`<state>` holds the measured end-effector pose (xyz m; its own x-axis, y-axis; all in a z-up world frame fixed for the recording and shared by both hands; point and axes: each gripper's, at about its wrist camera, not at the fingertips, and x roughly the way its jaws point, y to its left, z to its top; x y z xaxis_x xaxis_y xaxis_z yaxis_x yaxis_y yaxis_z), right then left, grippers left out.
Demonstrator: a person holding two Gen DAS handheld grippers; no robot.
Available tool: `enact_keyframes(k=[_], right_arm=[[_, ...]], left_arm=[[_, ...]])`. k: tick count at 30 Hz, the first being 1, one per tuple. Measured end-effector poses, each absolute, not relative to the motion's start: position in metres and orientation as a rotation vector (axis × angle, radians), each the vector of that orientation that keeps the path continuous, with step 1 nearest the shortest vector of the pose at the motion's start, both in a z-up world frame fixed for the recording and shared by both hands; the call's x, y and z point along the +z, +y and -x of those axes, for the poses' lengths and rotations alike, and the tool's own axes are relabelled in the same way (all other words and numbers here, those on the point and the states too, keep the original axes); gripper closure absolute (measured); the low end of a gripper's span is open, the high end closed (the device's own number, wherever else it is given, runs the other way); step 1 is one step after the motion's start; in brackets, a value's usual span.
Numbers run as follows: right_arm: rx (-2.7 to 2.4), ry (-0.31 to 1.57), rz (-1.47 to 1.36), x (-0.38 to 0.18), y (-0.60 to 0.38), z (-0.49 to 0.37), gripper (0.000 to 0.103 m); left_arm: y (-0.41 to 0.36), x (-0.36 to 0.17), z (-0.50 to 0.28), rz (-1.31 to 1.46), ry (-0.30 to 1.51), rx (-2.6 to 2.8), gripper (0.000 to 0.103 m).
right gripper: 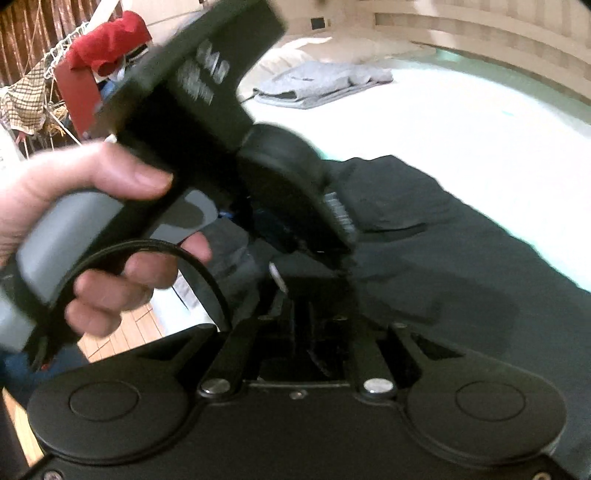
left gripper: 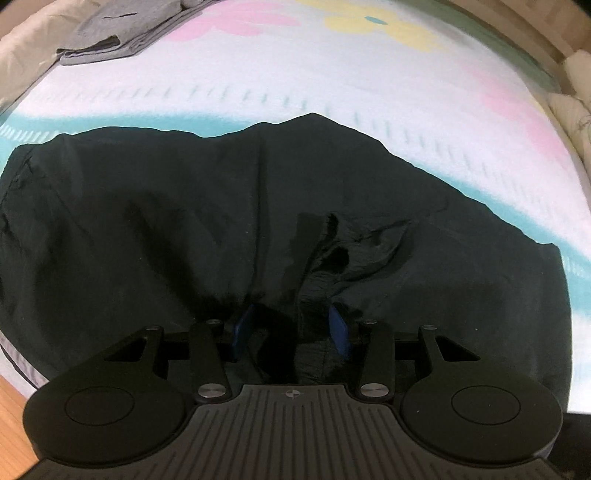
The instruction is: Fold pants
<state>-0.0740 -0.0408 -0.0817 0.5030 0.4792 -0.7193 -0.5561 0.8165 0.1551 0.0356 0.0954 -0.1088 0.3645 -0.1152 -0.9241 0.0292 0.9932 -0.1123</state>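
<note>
Black pants (left gripper: 258, 206) lie spread across a flower-print bed (left gripper: 332, 85); the left tool (left gripper: 291, 325) grips a bunched fold of them between blue pads, while the right tool's (right gripper: 310, 332) state cannot be told, and folded grey clothes (left gripper: 110, 33) lie beyond

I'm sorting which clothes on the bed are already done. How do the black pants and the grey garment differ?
The black pants lie spread wide and wrinkled along the near edge of the bed; the grey garment sits as a compact folded stack at the far corner. The black pants have fabric bunched between the left gripper fingers; the grey garment lies untouched. Both rest on the same flowered sheet.
</note>
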Motion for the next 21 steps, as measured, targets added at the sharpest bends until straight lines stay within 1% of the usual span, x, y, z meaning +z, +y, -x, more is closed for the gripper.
enact_keyframes(k=[5,12,15,17,18,19,20,21], right_arm=[[0.468,0.846,0.015,-0.073,-0.110,0.066,0.084],[0.147,0.855,-0.177,-0.081,-0.185,0.022,0.084],[0.009,0.914,-0.211,-0.097,-0.206,0.002,0.091],[-0.099,0.943,-0.274,-0.105,-0.224,-0.005,0.093],[-0.115,0.937,-0.305,-0.105,-0.230,-0.004,0.099],[-0.118,0.937,-0.323,-0.102,-0.235,-0.005,0.098],[-0.121,0.928,-0.329,-0.098,-0.235,-0.004,0.095],[-0.116,0.907,-0.333,-0.091,-0.235,-0.002,0.087]], left_arm=[[0.094,-0.109,-0.035,0.078,1.194,-0.085,0.060],[0.092,-0.109,-0.036,0.070,1.193,-0.075,0.059],[0.092,-0.108,-0.035,0.067,1.189,-0.079,0.059],[0.093,-0.107,-0.034,0.073,1.189,-0.083,0.059],[0.094,-0.107,-0.034,0.075,1.190,-0.084,0.059],[0.094,-0.107,-0.034,0.078,1.190,-0.083,0.059],[0.094,-0.107,-0.034,0.081,1.190,-0.081,0.059],[0.095,-0.106,-0.034,0.087,1.190,-0.077,0.059]])
